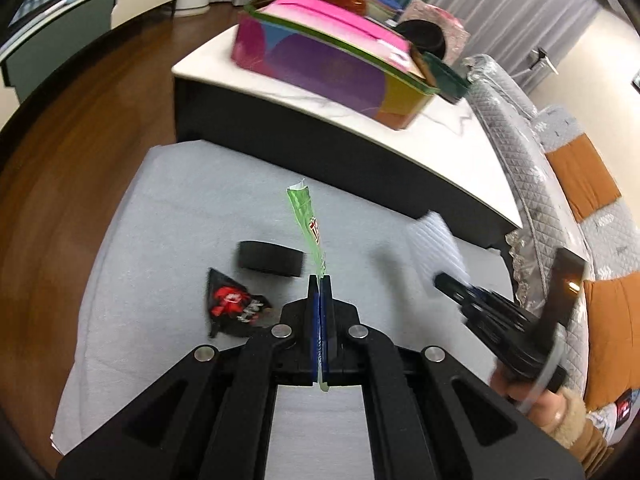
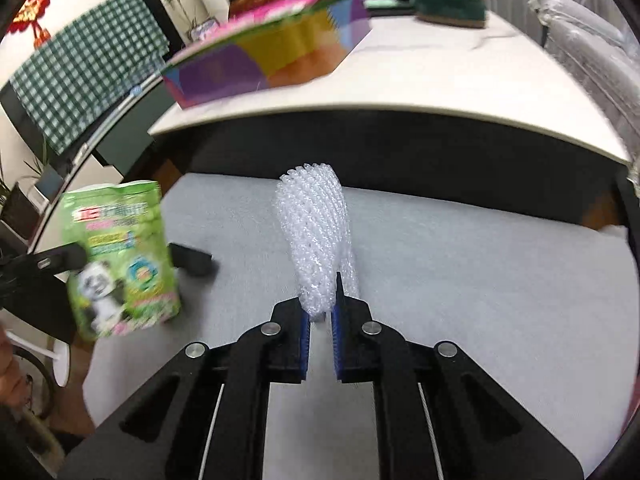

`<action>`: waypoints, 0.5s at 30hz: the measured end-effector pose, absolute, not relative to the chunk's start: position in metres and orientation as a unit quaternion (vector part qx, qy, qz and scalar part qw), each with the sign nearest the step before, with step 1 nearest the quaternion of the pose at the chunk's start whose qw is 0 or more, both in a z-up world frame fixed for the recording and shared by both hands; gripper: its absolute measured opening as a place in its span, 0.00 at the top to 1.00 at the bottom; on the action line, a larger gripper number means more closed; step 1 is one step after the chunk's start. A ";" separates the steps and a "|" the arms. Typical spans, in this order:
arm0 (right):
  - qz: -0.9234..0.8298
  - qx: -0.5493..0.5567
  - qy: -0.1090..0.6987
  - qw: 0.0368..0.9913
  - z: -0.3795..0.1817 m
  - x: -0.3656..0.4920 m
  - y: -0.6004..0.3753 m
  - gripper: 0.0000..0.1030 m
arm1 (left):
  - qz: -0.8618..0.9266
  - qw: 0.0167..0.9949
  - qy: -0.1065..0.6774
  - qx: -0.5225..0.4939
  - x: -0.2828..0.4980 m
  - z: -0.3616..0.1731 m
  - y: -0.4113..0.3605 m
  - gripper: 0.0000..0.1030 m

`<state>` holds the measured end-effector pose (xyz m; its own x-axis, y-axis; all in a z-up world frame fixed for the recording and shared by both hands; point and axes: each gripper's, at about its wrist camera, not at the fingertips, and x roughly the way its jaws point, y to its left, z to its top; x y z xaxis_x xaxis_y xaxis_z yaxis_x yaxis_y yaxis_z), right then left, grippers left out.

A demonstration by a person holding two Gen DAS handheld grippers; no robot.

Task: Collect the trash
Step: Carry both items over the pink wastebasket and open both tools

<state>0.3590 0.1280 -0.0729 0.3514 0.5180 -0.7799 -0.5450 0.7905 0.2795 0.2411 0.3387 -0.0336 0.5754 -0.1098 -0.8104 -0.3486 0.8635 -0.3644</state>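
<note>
My left gripper point(image 1: 320, 278) is shut on a green snack bag point(image 1: 306, 216), seen edge-on and held above the grey mat point(image 1: 168, 208). The bag's panda front shows in the right wrist view point(image 2: 120, 256). My right gripper point(image 2: 323, 312) is shut on a white foam net sleeve point(image 2: 316, 232), held upright above the mat; it appears blurred in the left wrist view point(image 1: 436, 236). A black and red wrapper point(image 1: 232, 304) and a black puck-like object point(image 1: 270, 258) lie on the mat to the left of my left gripper.
A colourful open box point(image 1: 320, 64) sits on the white-topped table point(image 1: 460, 140) behind the mat, with a dark green brush point(image 2: 450, 6) and other items beyond. A quilted sofa with orange cushions point(image 1: 580, 184) is at the right. Wood floor lies at the left.
</note>
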 end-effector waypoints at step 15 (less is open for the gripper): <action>0.275 0.002 0.425 0.862 0.001 0.245 -0.045 0.91 | 0.001 0.890 0.445 -0.103 0.223 0.008 0.156 1.00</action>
<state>0.2455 -0.0448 0.0007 0.4875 0.4759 -0.7321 -0.4717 0.8491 0.2378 0.2225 0.1557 0.0076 0.6039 -0.0903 -0.7919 -0.0935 0.9787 -0.1829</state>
